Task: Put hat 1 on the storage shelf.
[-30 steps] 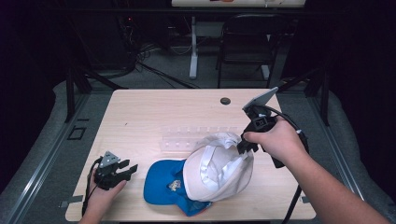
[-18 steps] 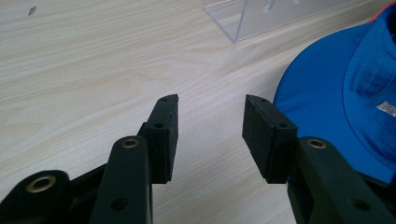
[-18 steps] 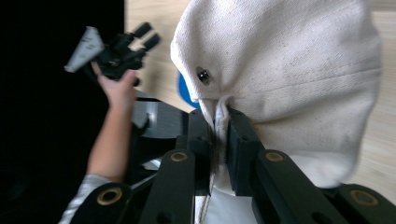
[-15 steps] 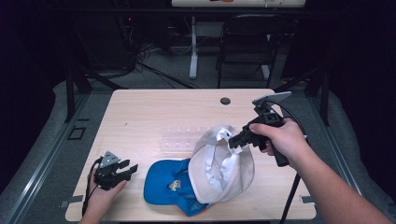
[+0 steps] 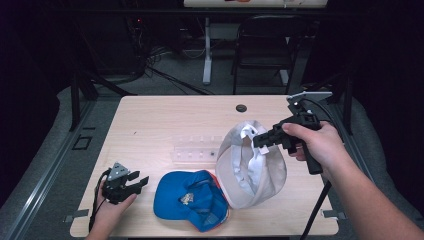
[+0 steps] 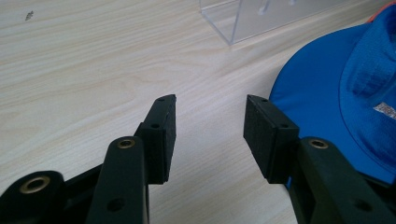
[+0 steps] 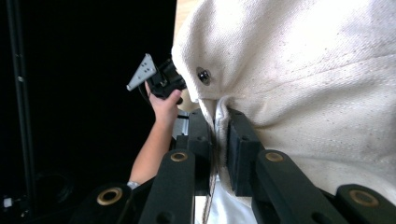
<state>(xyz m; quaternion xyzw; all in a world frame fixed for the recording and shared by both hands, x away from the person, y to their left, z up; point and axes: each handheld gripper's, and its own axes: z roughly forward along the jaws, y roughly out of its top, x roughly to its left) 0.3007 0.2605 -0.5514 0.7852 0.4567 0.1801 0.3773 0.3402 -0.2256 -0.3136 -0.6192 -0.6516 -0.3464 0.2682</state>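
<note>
The right gripper [image 5: 262,140] pinches the white cap's [image 5: 250,175] rim, tilting it beside the blue cap [image 5: 192,200]. The left gripper [image 5: 135,182], jaws wide, rests left of the blue cap.

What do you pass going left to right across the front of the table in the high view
left hand-held gripper → blue cap → white cap → right hand-held gripper, its jaws shut on the white cap's rim.
</note>
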